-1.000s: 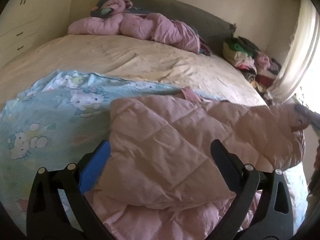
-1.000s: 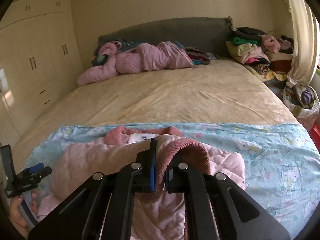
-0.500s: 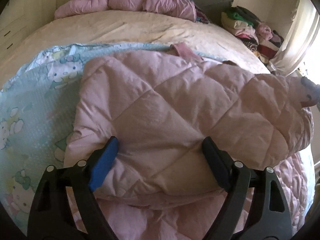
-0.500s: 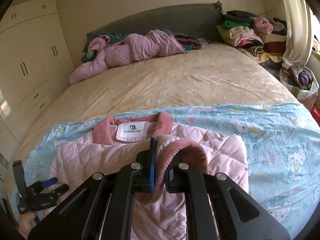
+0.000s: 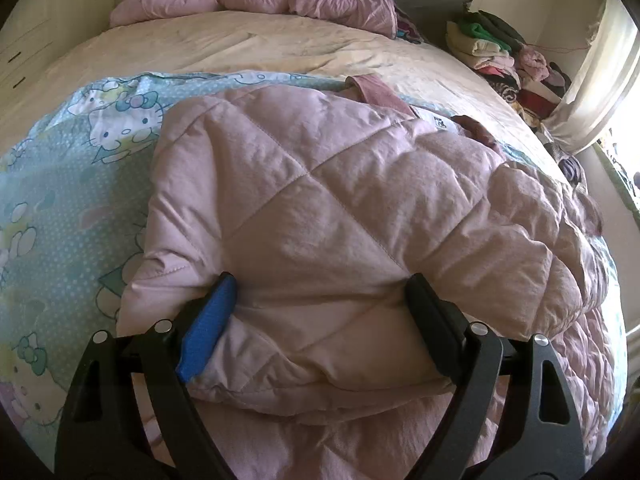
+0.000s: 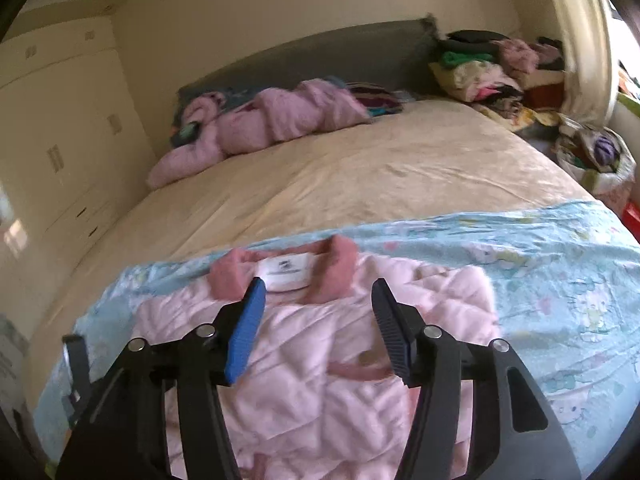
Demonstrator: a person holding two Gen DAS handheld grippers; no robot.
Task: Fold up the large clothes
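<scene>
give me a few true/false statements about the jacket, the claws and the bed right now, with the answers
1. The right claw is clamped on the jacket's ribbed cuff. False: its jaws have just been opening and stand apart over the pink quilted jacket, with nothing pinched between them.
2. The jacket lies on a light blue cartoon-print sheet. True.
3. The white label inside the darker pink collar faces up. True.
4. The left claw hangs over bare sheet, away from the jacket. False: a folded bulk of the jacket sits between its wide-set jaws.
5. The far end of the bed is bare. False: a crumpled pink garment lies by the grey headboard.
</scene>
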